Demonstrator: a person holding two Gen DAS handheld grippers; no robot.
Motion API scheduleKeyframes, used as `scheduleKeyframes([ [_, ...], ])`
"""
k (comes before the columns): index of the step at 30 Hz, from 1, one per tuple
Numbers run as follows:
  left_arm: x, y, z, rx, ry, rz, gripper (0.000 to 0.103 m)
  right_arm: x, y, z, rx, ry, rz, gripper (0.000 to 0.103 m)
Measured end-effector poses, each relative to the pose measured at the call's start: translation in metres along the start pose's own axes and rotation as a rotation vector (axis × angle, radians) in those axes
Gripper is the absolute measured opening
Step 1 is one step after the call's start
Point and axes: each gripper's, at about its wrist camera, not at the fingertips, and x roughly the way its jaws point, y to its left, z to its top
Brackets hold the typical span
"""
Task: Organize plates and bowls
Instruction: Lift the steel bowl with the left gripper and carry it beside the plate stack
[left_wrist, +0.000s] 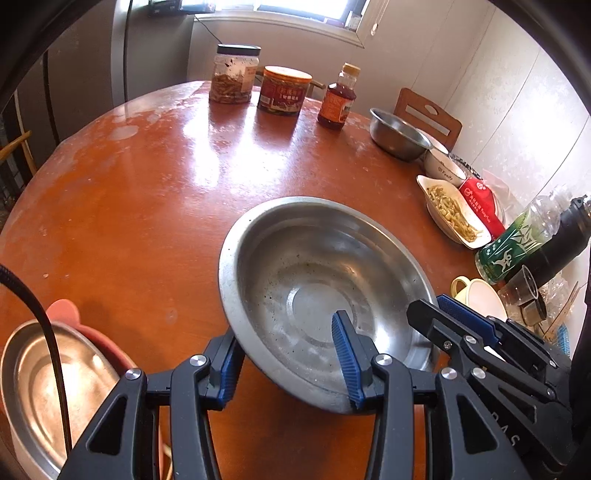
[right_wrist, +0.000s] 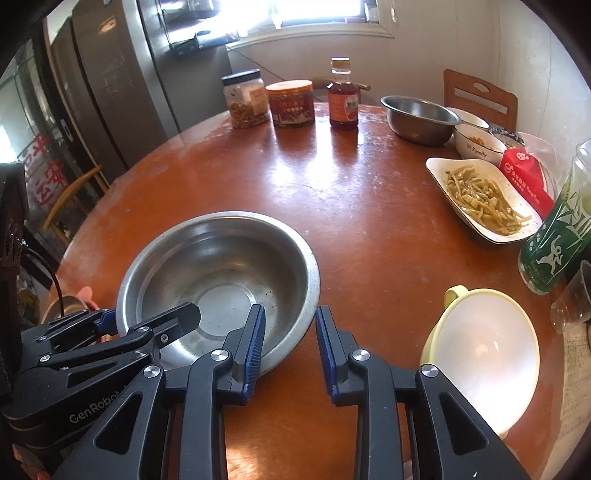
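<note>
A large steel basin (left_wrist: 317, 280) sits on the round wooden table (left_wrist: 147, 192); it also shows in the right wrist view (right_wrist: 221, 266). My left gripper (left_wrist: 288, 365) is open, its jaws straddling the basin's near rim, one finger inside and one outside. My right gripper (right_wrist: 290, 350) is open at the basin's right edge, its left finger over the rim. It shows in the left wrist view at the right (left_wrist: 454, 321). A pale yellow bowl with a handle (right_wrist: 484, 354) stands right of my right gripper.
A steel bowl in a pink holder (left_wrist: 48, 387) sits at the near left. At the back stand two jars (right_wrist: 247, 98) and a sauce bottle (right_wrist: 343, 96). At the right are a steel bowl (right_wrist: 419, 118), a white bowl (right_wrist: 478, 144), a dish of food (right_wrist: 480, 199) and a green bottle (right_wrist: 561, 229).
</note>
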Motion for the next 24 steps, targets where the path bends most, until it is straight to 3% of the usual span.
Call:
scheduleKeyframes([
  [9, -0.043, 0.013, -0.019, 0.006, -0.077, -0.009, 0.046, -0.033, 0.023, -0.012, 0.01, -0.092, 0.055, 0.03],
  [24, -0.09, 0.057, -0.049, -0.025, -0.16, 0.023, 0.046, -0.048, 0.076, -0.04, -0.038, -0.132, 0.119, 0.03],
])
